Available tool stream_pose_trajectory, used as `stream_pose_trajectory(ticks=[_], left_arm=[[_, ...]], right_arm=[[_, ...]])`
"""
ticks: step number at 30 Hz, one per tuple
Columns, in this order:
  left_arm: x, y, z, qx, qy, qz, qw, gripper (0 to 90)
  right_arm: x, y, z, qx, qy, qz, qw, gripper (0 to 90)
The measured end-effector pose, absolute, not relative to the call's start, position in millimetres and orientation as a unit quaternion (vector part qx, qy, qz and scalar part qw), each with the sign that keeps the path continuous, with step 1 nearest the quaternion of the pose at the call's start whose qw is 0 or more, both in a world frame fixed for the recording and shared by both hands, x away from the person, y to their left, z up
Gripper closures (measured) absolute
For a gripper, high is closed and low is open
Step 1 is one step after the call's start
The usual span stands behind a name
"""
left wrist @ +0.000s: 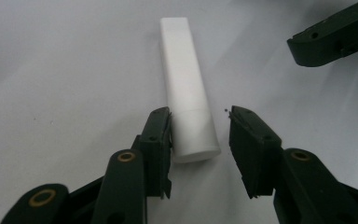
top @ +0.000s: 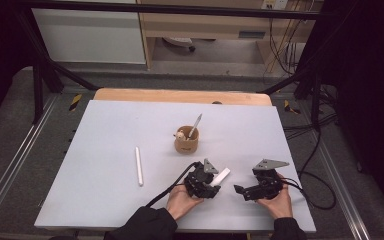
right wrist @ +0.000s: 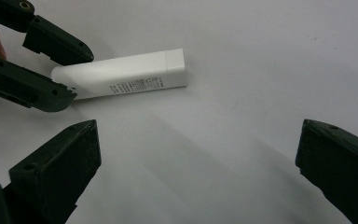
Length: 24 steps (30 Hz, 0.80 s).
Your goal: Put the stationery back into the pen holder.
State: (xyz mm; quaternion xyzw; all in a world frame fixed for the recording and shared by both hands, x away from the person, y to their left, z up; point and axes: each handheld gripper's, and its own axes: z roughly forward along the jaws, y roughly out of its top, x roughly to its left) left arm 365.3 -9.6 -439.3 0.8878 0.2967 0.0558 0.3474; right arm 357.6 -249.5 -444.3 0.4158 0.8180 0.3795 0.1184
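Fingers (left wrist: pixel 158 135) of the left gripper (left wrist: pixel 199 133) stand released on either side of the near end of a white tube (left wrist: pixel 186 84), which lies flat on the tabletop (left wrist: pixel 56 74). In the left gripper view the tube runs from the middle of the frame up toward the top edge; the left-hand finger touches or nearly touches its side, while the right-hand finger is apart from it with a clear gap. Nothing is grasped.

High view: the left gripper (top: pixel 215 186) sits lower centre, with the tube (top: pixel 221 176) pointing up and to the right from it. The right gripper (top: pixel 240 190) rests just to its right, fingers spread wide and empty. A cup (top: pixel 186 141) holding a pen stands above them at centre frame, and a white stick (top: pixel 139 166) lies well apart at left of centre.

Right gripper view: the tube (right wrist: pixel 121 74) lies across the upper left of the frame, cap end toward the centre, printed text along its lower side; the left gripper's fingers (right wrist: pixel 56 46) straddle its far end.

Step in hand, as judged: gripping the tube. To do it well, shift the gripper sideways until the tube is centred between the fingers, keep them square to its long axis, and advance so that more length lies between them before closing. An off-centre closure would likely push the tube aside or let it pivot.
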Motion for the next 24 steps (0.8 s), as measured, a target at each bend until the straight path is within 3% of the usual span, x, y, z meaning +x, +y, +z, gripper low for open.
stream_pose_trajectory(ticks=[24], left_arm=[[368.5,-10.9,-442.8,0.887,0.303,0.057,0.345,66.6]], right_arm=[[357.3,-249.6,-443.5,0.414,0.818,0.382,0.115,1.0]])
